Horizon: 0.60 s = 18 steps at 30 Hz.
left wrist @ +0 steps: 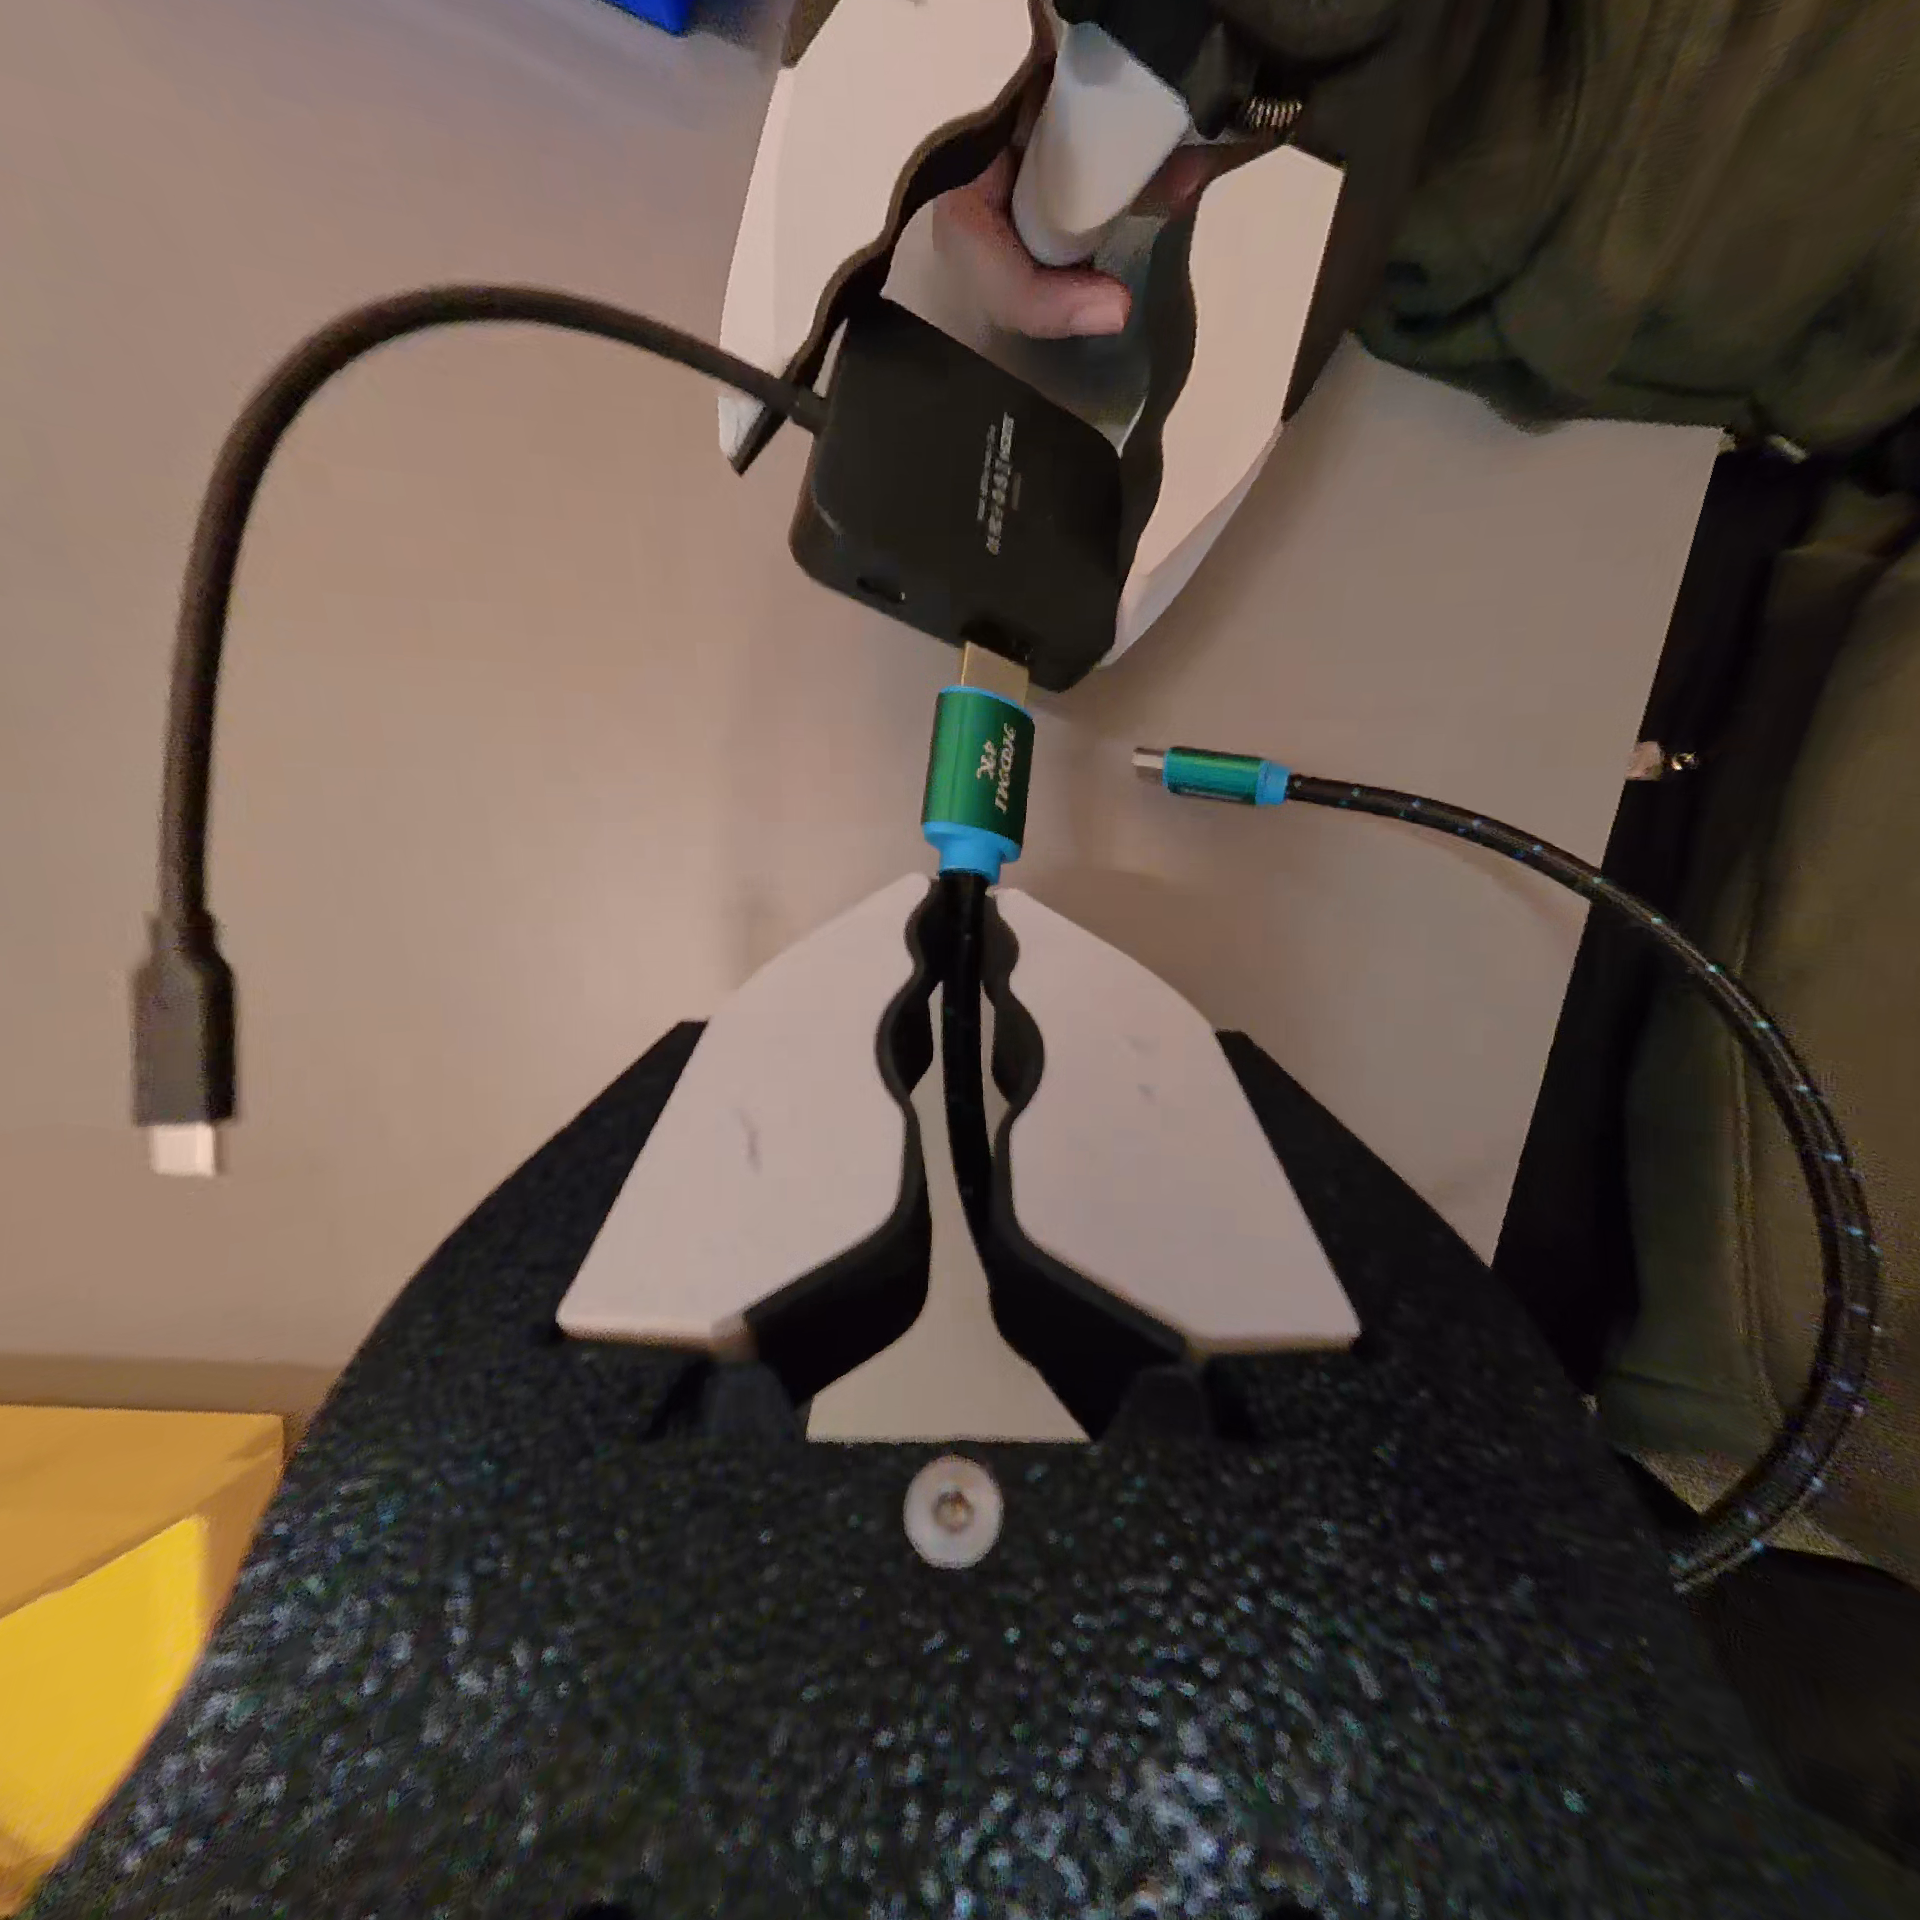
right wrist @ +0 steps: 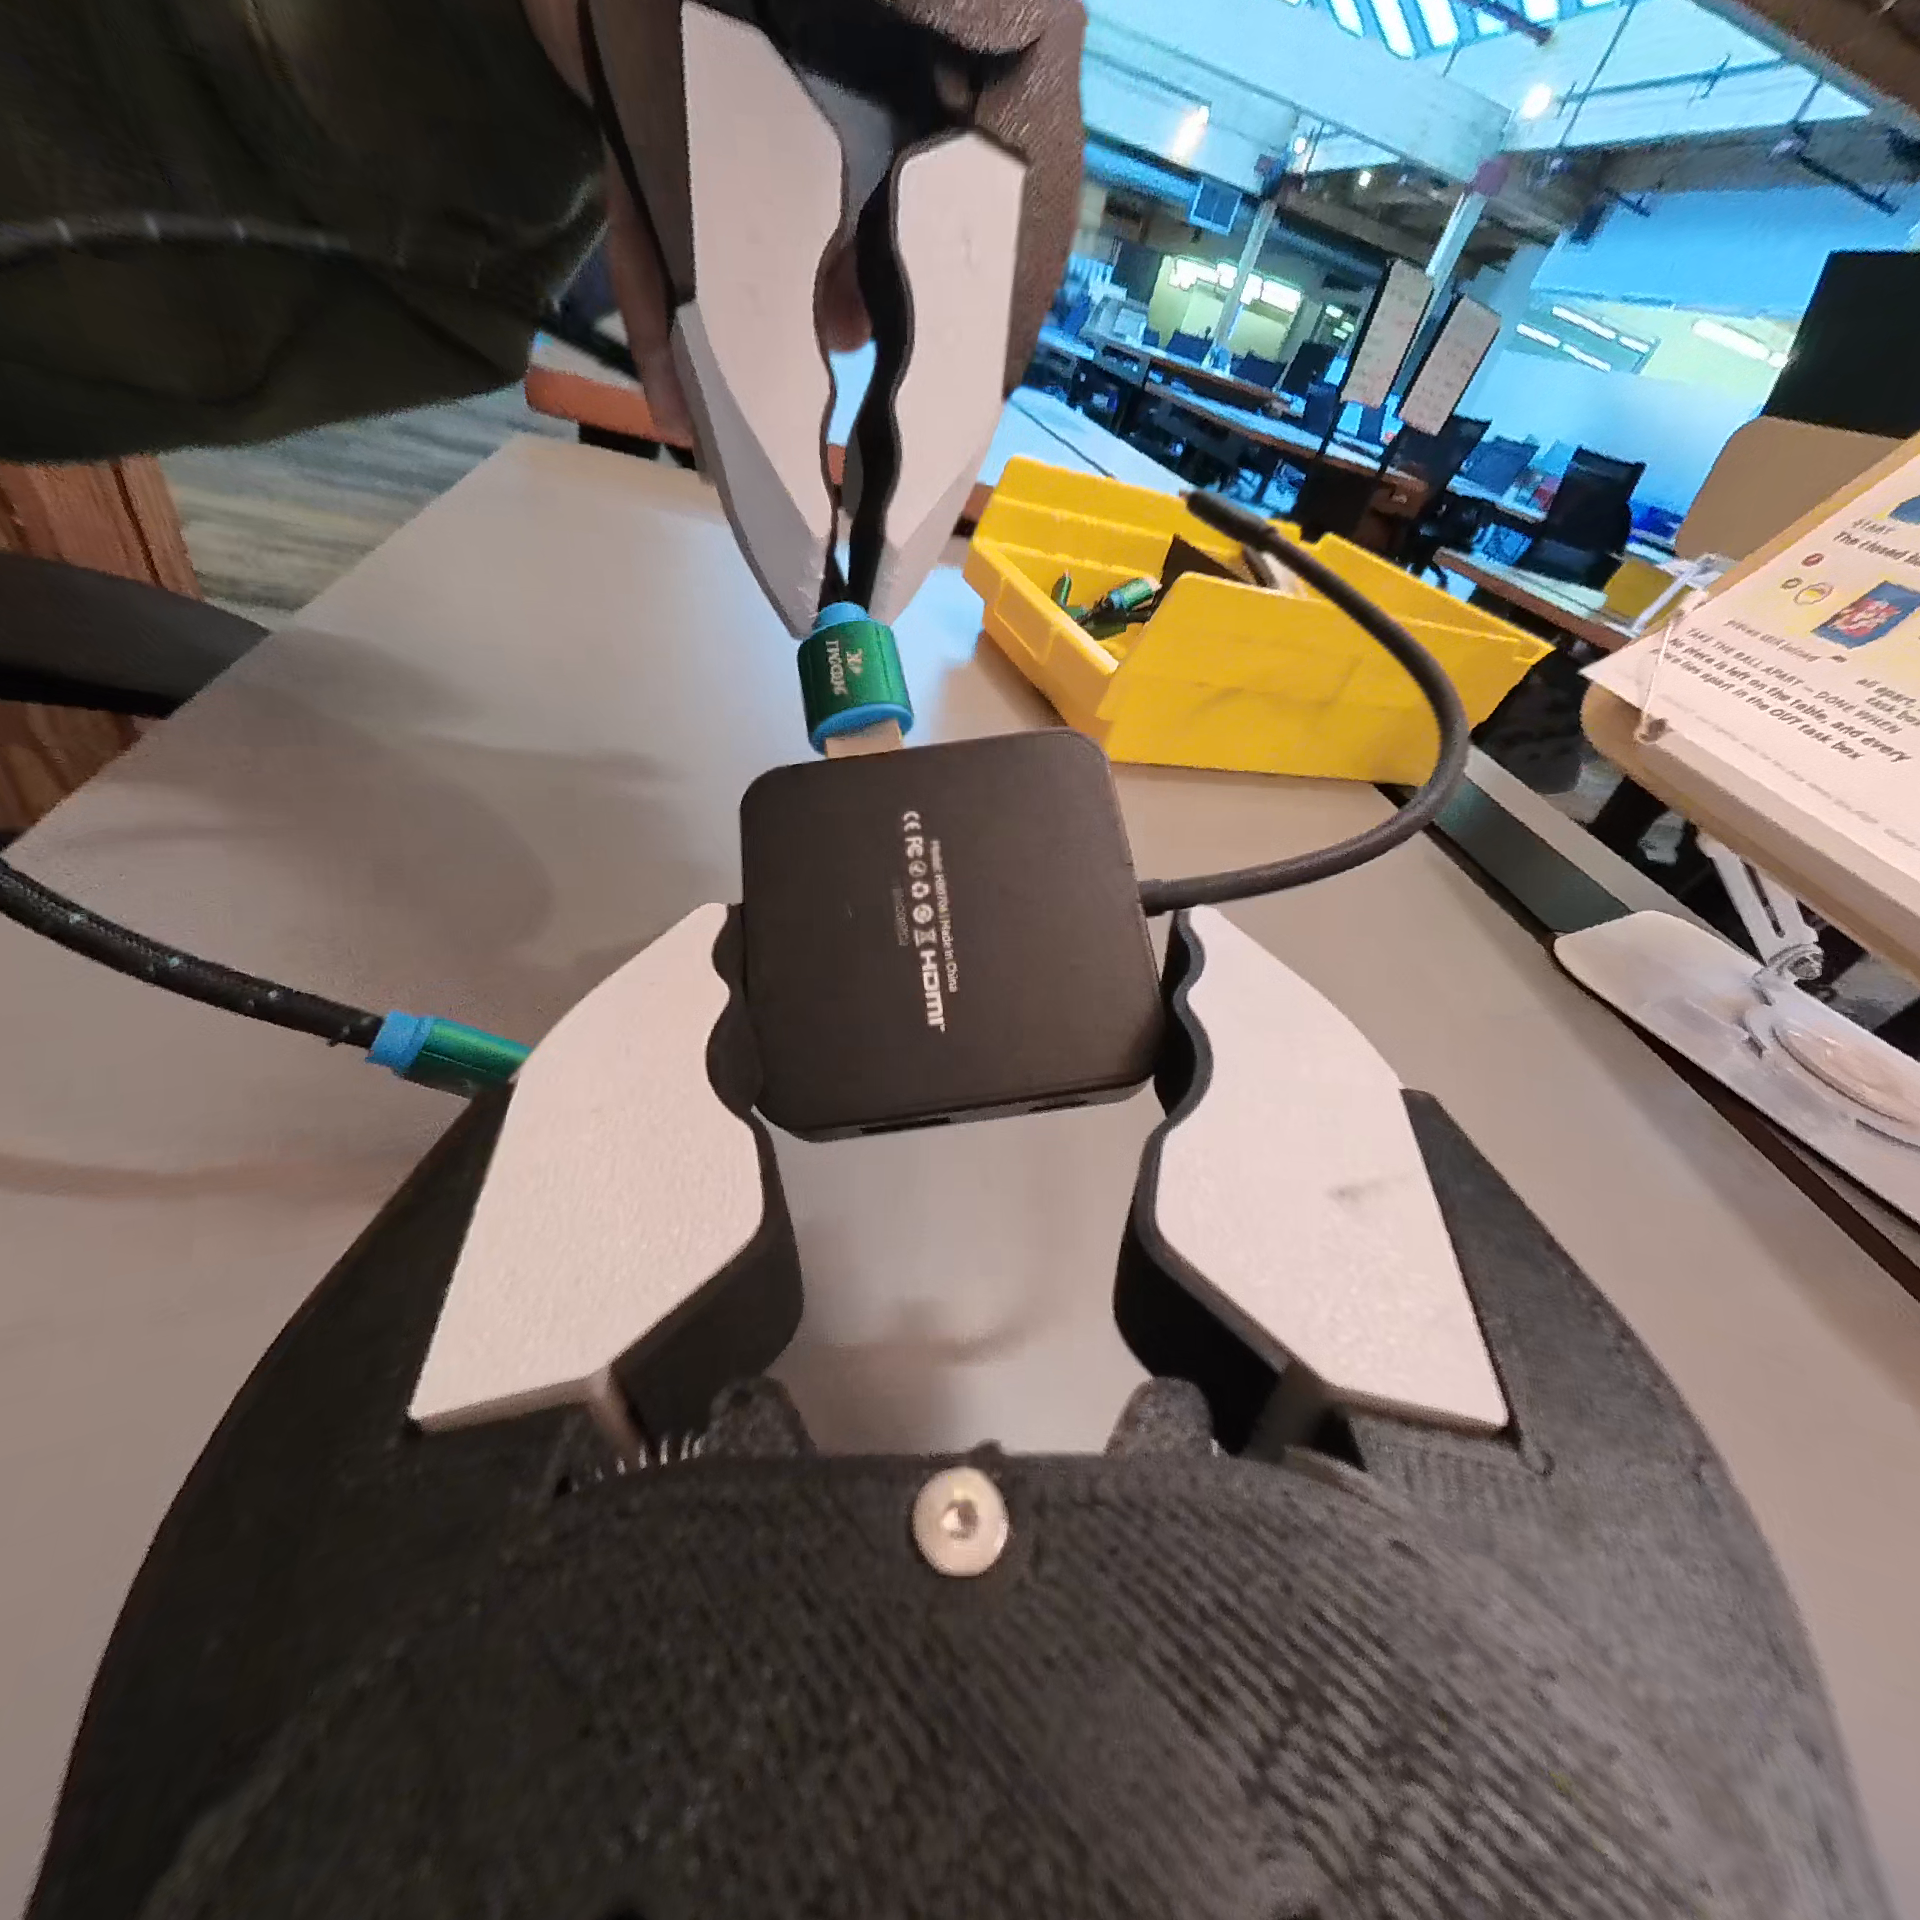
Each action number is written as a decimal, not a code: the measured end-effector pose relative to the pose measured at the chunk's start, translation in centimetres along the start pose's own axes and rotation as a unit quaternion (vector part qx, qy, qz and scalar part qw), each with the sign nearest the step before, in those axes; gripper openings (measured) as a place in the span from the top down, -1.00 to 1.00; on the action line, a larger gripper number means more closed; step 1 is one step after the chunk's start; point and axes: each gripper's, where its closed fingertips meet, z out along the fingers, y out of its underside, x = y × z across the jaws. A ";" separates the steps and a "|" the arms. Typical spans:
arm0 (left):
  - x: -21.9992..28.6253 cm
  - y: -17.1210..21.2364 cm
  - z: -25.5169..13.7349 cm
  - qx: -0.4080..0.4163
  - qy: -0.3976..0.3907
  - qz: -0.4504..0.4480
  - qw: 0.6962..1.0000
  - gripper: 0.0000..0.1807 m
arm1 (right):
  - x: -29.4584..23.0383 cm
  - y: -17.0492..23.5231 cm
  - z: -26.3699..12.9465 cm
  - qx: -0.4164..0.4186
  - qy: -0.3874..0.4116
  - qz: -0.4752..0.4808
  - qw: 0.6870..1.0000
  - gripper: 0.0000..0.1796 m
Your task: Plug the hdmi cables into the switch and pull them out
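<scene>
Grey tabletop (right wrist: 312, 831) lies beneath both my tools. My right gripper (right wrist: 951, 997) is clamped on the black HDMI switch (right wrist: 945, 935), held above the table. My left gripper (left wrist: 961, 894) pinches the braided cable (left wrist: 961, 1039) just behind its green plug (left wrist: 977, 779), whose gold tip sits partly in the switch's port. A second green plug (left wrist: 1216, 777) hangs free nearby, and a yellow bin (right wrist: 1247, 665) sits behind.

Right wrist view: a yellow parts bin (right wrist: 1268, 665) sits on the pale table (right wrist: 436, 831), right of frame centre, with small green items lying inside. At the right edge, a printed instruction sheet (right wrist: 1787, 665) lies on a tilted board. Rows of desks and dark chairs (right wrist: 1455, 457) fill the blurred upper right background. Left wrist view: a yellow object (left wrist: 114, 1517) occupies the lower left corner.
</scene>
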 end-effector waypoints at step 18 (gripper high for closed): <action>2.5 -1.2 -6.3 0.361 0.171 -0.007 0.917 0.94 | 0.2 -0.3 -0.3 0.014 -0.001 0.010 1.000 0.15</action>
